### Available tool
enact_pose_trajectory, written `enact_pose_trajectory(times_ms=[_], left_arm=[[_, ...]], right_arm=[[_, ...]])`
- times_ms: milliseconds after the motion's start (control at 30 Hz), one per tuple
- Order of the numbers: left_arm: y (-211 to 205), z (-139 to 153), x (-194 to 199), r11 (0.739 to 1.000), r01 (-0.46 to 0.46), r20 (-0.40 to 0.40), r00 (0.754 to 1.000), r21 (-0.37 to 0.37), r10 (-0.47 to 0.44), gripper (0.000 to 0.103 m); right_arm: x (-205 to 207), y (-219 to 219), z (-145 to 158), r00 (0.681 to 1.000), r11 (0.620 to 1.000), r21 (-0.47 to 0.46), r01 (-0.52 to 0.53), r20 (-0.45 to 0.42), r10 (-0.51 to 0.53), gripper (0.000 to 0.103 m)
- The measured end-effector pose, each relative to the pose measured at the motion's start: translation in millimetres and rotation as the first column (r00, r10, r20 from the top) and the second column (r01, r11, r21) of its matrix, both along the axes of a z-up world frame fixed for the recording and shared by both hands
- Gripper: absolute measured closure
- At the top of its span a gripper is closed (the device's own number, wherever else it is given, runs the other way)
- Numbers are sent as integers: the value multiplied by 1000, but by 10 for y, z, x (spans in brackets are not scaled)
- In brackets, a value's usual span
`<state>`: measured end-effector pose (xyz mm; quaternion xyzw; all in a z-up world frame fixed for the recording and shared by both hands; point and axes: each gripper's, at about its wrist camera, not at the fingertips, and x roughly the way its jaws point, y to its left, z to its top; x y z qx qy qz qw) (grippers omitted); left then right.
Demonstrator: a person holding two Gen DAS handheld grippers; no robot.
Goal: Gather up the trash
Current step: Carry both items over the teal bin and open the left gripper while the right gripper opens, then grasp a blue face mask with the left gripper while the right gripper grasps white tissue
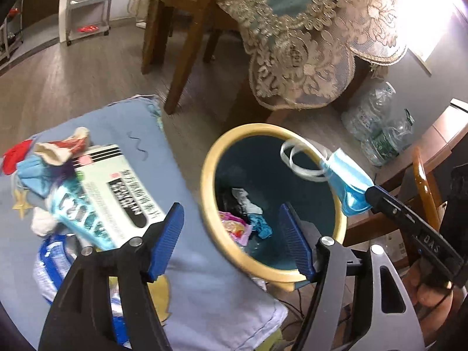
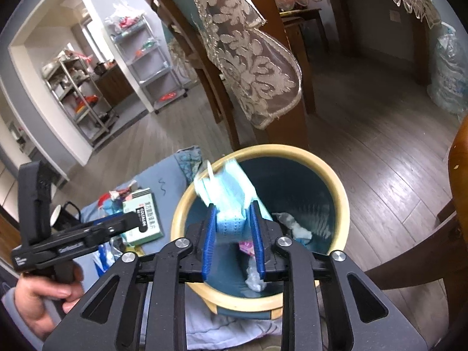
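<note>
A round bin with a cream rim [image 1: 207,181] [image 2: 342,193] stands on the floor and holds a pink wrapper [image 1: 234,225] and white tissue [image 1: 242,199]. Over its mouth hangs a light-blue face mask [image 1: 348,187] [image 2: 228,201], pinched between the pads of my right gripper [image 1: 373,193] [image 2: 232,207]. My left gripper [image 1: 231,231] [image 2: 137,222] is open and holds nothing, poised over the bin's near-left rim. Left of the bin, on a blue cloth [image 1: 187,263], lie a white medicine box [image 1: 117,190] [image 2: 146,219], a teal wrapper [image 1: 79,213] and red and cream scraps [image 1: 58,149].
A wooden chair [image 1: 187,44] draped in a lace cover [image 1: 301,67] stands just behind the bin. Clear plastic bottles [image 1: 377,128] are bagged on the floor at right. Metal shelves [image 2: 79,93] stand at the far left. A hand [image 2: 44,298] grips the left tool.
</note>
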<state>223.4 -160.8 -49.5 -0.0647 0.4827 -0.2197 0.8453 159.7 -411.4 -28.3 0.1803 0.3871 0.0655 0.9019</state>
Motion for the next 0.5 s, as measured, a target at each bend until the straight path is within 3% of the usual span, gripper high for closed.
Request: enact_pose_trajectory(times_ms=[233,500], left_arm=[[266,48,-44,999,-36,18,999,16,36,34],[647,96,-51,995,-91,28,996,35,90,32]], right_arm=[[5,39,16,1000,1000,-14,3,11,-3,59],[8,115,47,1000,1000,-3,-19,24,19,59]])
